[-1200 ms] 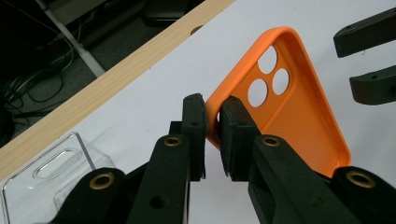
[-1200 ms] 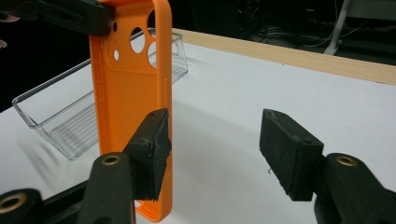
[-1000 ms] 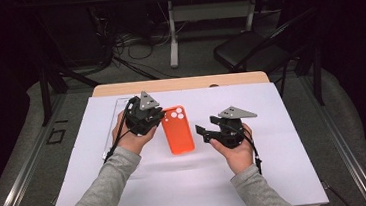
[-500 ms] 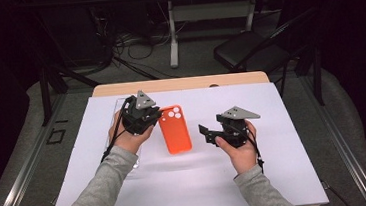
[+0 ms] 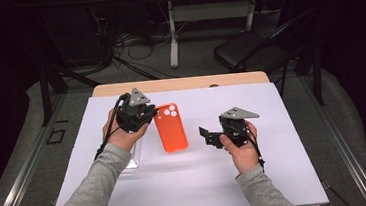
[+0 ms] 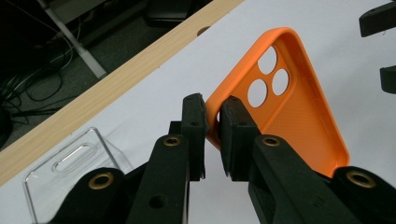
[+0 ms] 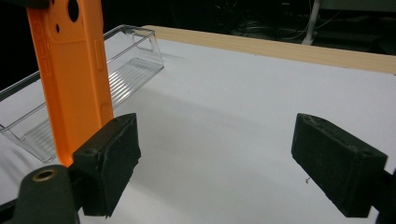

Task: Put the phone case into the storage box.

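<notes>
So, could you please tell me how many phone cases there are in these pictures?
2. An orange case is held up by the left gripper, pinched at its edge near the camera holes. A clear case lies on the table's white cover, under the left hand.

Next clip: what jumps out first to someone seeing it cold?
The bright orange phone case stands out first, near the middle of the white table, with the left claw shut on its edge beside the camera holes. A clear plastic case lies to its left, and the right claw waits wide open on the case's other side.
</notes>
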`<action>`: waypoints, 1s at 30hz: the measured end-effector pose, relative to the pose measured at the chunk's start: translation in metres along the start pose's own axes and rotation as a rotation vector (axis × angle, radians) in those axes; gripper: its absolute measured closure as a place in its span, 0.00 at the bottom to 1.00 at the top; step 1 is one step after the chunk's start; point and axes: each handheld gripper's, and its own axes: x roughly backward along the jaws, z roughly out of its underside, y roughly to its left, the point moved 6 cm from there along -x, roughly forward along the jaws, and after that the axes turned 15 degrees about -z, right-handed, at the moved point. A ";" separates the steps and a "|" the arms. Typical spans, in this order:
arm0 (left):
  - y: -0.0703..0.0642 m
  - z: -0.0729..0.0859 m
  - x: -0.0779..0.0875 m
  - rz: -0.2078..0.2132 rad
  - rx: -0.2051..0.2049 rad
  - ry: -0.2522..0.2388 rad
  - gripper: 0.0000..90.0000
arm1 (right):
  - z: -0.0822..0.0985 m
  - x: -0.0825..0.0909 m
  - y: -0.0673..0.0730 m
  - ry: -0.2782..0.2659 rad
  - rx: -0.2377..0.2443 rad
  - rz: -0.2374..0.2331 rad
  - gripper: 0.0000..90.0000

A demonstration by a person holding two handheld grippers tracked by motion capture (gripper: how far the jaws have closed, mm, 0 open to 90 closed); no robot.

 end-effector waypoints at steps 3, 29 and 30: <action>0.007 0.000 0.001 -0.001 -0.002 0.004 0.90 | 0.001 0.000 -0.001 0.003 -0.009 0.001 0.17; 0.060 -0.009 0.009 -0.071 -0.010 0.034 0.90 | 0.000 0.006 -0.007 -0.014 -0.027 0.015 0.17; 0.063 -0.008 0.009 -0.070 -0.011 0.031 0.90 | 0.000 0.006 -0.007 -0.016 -0.026 0.015 0.17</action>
